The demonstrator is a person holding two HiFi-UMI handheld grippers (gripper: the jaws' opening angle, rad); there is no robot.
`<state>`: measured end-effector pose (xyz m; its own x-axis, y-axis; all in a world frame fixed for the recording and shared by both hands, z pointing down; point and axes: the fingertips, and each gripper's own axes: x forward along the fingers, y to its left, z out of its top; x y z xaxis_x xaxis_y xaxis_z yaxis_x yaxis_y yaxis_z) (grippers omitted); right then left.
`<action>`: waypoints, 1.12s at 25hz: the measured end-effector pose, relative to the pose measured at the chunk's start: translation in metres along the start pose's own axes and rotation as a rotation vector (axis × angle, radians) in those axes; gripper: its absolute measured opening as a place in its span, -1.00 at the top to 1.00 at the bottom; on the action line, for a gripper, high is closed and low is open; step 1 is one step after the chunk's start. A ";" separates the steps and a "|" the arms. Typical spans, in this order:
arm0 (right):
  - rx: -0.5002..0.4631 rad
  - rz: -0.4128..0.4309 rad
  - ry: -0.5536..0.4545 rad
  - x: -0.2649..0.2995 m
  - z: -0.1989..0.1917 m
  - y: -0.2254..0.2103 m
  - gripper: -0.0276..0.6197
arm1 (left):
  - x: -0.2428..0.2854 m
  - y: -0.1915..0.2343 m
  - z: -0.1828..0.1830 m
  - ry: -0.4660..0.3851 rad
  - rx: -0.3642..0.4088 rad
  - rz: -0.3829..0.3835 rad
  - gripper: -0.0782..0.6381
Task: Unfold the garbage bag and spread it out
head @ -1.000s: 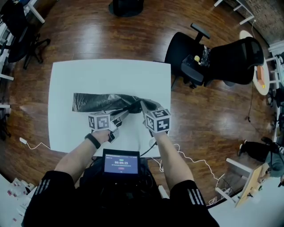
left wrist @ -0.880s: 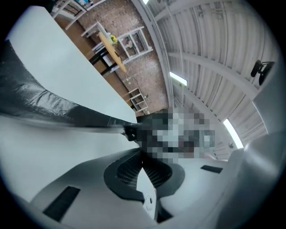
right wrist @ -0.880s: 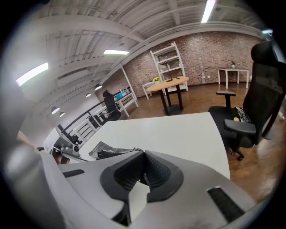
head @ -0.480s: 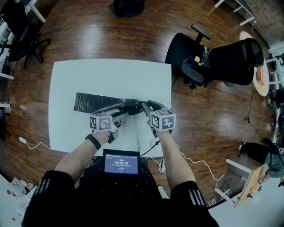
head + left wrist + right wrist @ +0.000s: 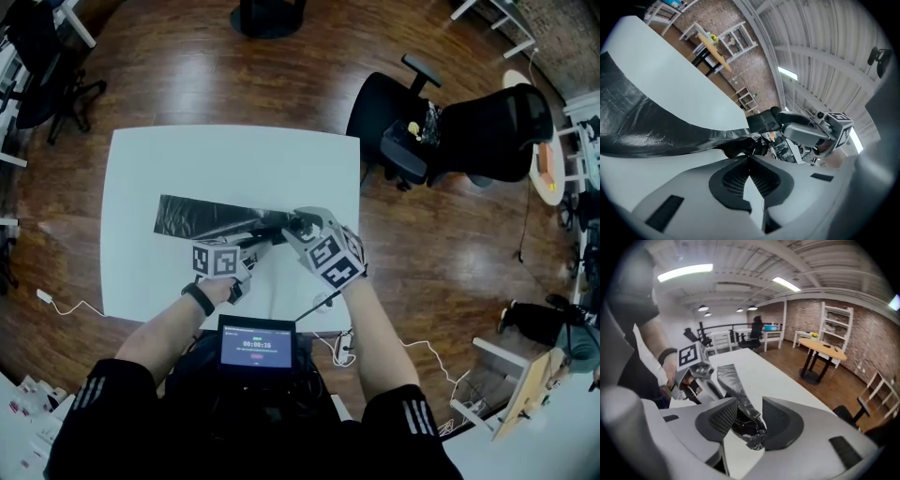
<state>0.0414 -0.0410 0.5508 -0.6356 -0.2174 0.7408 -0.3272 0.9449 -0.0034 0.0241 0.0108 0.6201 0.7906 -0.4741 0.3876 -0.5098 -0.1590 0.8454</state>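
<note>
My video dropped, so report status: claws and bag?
Left claw shut on garbage bag. Right claw just opening, bag end between jaws. Bag folded on table. No obstacle seen.

Open office; swivel chairs (image 5: 389,103), white tables (image 5: 234,155), brick wall (image 5: 867,338), wooden floor (image 5: 216,75).

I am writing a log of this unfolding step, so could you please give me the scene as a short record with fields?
surface: white table
object: black garbage bag, a long folded strip lying across the table, bunched at its right end
left hand-held gripper: jaws shut, tips apparently pinching a bunched part of the bag
right hand-held gripper: jaws apart, have just been opening; the bag's crumpled end lies between them, not clamped
task status: bag not yet spread out
</note>
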 end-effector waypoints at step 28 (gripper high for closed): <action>-0.193 -0.030 0.196 0.069 -0.021 -0.017 0.86 | 0.015 -0.001 -0.046 -0.023 -0.135 -0.030 0.78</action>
<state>0.0175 -0.0670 0.6158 -0.4741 -0.2124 0.8545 -0.1929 0.9720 0.1346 0.0523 0.0430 0.6418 0.7960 -0.4911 0.3539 -0.4345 -0.0564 0.8989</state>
